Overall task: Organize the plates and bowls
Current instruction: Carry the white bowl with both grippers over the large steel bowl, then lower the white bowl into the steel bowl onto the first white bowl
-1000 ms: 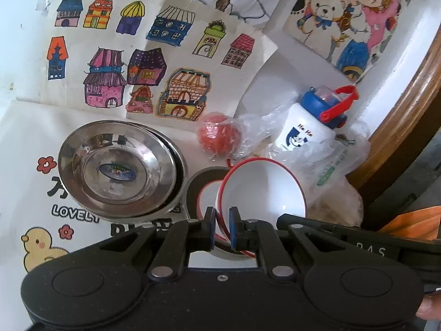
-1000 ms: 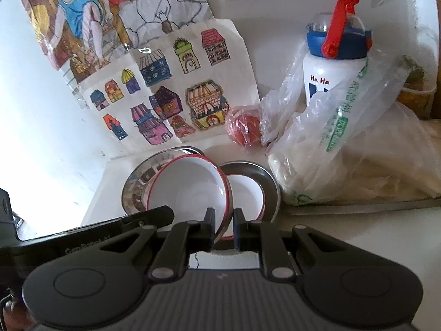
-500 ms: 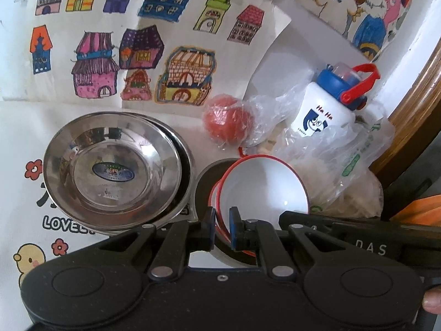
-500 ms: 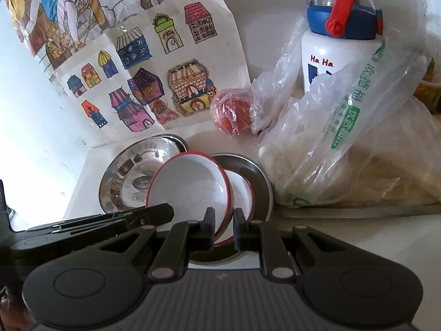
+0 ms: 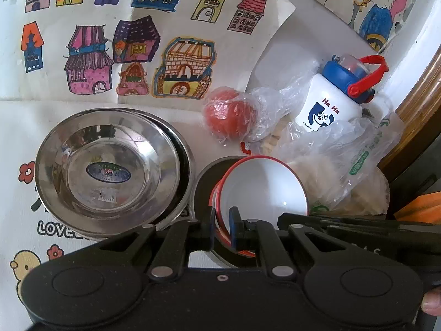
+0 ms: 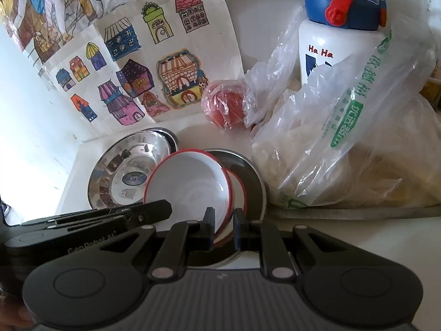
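A white bowl with a red rim (image 5: 264,184) hangs tilted over a second red-rimmed bowl (image 6: 237,190), which lies in a dark steel plate (image 6: 249,172). My left gripper (image 5: 222,226) is shut on the white bowl's near rim. Over at the same bowl's (image 6: 187,187) near edge, my right gripper (image 6: 223,227) is also shut on the rim. A stack of shiny steel plates (image 5: 107,165) sits to the left, with a blue sticker in the top plate. In the right wrist view the left gripper's black body (image 6: 110,215) reaches in from the left.
A red ball in plastic wrap (image 5: 228,115) lies behind the bowls. A white bottle with a blue lid (image 5: 330,102) and crumpled plastic bags (image 6: 344,143) crowd the right side. Children's drawings (image 5: 132,55) cover the wall behind. A wooden edge (image 5: 413,91) borders the far right.
Both grippers have moved forward and down with the white bowl, so the bottle, ball and drawings look closer. The bowl now hangs lower over the nested bowl. Both grips are unchanged.
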A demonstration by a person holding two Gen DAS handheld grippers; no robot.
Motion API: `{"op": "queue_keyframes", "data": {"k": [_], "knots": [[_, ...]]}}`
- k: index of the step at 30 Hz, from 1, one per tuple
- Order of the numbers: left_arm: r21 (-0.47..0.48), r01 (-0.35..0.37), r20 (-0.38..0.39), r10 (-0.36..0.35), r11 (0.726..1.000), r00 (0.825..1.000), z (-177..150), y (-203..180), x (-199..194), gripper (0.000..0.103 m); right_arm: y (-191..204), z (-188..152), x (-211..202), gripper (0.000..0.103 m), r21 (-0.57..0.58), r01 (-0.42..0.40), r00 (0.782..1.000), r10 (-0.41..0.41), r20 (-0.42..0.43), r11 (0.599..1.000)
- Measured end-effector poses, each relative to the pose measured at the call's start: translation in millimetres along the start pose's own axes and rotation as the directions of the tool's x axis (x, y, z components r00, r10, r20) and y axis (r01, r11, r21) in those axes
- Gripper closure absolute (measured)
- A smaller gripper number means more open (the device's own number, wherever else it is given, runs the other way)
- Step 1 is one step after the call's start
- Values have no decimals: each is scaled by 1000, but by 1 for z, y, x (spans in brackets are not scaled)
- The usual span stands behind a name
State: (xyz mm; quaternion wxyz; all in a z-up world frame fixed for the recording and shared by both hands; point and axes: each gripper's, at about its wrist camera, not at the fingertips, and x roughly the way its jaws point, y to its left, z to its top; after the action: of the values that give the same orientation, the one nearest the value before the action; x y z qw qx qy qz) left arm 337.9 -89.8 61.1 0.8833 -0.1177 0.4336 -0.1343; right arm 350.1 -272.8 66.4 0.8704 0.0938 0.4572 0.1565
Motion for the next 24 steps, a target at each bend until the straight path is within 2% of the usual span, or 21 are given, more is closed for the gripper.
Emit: {"op": "queue_keyframes", "data": {"k": [24], "knots": [[117,-53,-62,61,992,996,9,-13,8,91,27,11,9,86,-130,128,987,-139,-77,983]]}}
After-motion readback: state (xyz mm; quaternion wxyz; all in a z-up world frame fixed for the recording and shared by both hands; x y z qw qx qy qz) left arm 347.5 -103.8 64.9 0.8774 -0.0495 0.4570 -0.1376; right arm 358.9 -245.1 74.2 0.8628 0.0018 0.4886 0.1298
